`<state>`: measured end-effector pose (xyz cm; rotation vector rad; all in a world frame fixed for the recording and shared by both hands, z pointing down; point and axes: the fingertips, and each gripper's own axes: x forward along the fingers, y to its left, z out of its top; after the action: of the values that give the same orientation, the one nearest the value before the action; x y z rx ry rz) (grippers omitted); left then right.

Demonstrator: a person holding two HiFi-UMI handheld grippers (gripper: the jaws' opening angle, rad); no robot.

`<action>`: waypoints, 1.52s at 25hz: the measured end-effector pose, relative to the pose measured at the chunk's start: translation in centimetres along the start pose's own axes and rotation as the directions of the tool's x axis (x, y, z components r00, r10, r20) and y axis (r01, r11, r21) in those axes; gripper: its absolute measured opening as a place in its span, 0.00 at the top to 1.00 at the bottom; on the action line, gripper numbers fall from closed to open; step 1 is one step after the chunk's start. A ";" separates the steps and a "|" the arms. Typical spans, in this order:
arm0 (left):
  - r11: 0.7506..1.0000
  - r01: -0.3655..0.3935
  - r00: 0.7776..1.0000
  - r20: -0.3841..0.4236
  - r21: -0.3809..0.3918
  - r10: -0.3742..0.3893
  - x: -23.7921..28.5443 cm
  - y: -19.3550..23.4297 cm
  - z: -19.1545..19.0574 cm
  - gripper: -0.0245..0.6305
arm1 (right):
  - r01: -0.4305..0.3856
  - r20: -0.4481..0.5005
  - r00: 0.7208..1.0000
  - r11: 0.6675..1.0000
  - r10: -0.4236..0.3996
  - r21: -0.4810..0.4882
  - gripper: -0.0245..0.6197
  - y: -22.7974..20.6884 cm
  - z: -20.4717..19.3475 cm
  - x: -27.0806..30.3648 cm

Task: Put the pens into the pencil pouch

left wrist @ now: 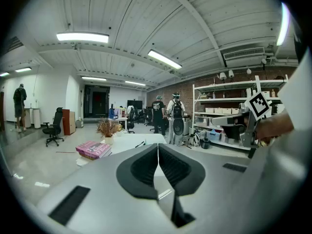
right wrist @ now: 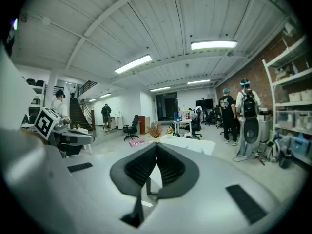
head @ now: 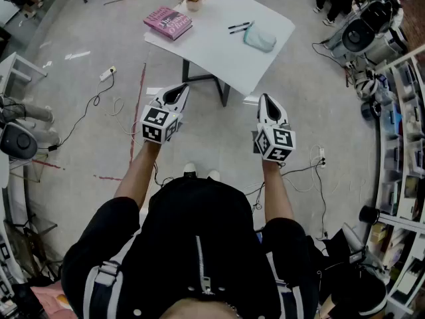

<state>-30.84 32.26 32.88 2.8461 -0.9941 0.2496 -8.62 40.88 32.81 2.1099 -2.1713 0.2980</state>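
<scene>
White table [head: 219, 52]: far ahead, well apart from both grippers.
Pens [head: 240, 26]: on the table's far right part, lying left to right.
Pouch [head: 259, 40]: just right of the pens.
Left gripper [head: 176, 93]: closed, holds nothing.
Right gripper [head: 266, 100]: closed, holds nothing, a bit nearer the pens.

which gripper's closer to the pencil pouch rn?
Right. The right gripper is short of the table, almost straight below the pencil pouch in the head view. The left gripper is further left, toward the pink book's side.
</scene>
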 end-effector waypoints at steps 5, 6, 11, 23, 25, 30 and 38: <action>1.000 0.012 1.000 0.004 -0.001 -0.012 -0.4 -0.1 0.0 0.92 | -0.002 0.017 1.000 1.000 0.002 0.008 0.89 0.4 0.2 -0.3; 1.000 0.016 1.000 0.010 0.001 -0.016 -0.4 -0.3 0.2 0.92 | -0.010 0.020 1.000 1.000 0.010 0.004 0.87 0.6 0.3 -0.4; 0.999 0.048 0.998 0.042 -0.015 -0.047 -0.6 -1.4 0.9 0.81 | -0.050 0.026 0.998 0.999 0.050 -0.004 0.71 1.1 0.3 -0.7; 0.997 0.060 0.998 0.036 -0.038 -0.059 0.4 -3.2 0.1 0.59 | -0.049 -0.019 0.999 0.999 0.049 -0.006 0.64 -0.9 -1.7 -2.1; 0.998 0.054 0.998 0.033 -0.035 -0.053 0.7 -3.5 0.1 0.59 | -0.052 -0.018 0.998 0.999 0.052 -0.004 0.64 -1.4 -1.8 -2.2; 0.998 0.051 0.999 0.021 -0.038 -0.050 1.1 -4.7 -0.4 0.59 | -0.061 -0.023 0.998 0.998 0.061 -0.001 0.64 -2.2 -2.4 -2.2; 0.995 0.064 0.998 0.006 -0.073 -0.063 6.3 -3.2 -0.8 0.59 | -0.069 -0.034 0.997 0.997 0.068 -0.017 0.64 -4.8 -1.9 1.5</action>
<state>-24.08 31.09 34.71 2.8072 -0.8924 0.1982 -4.02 39.72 35.28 2.0091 -2.2223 0.3150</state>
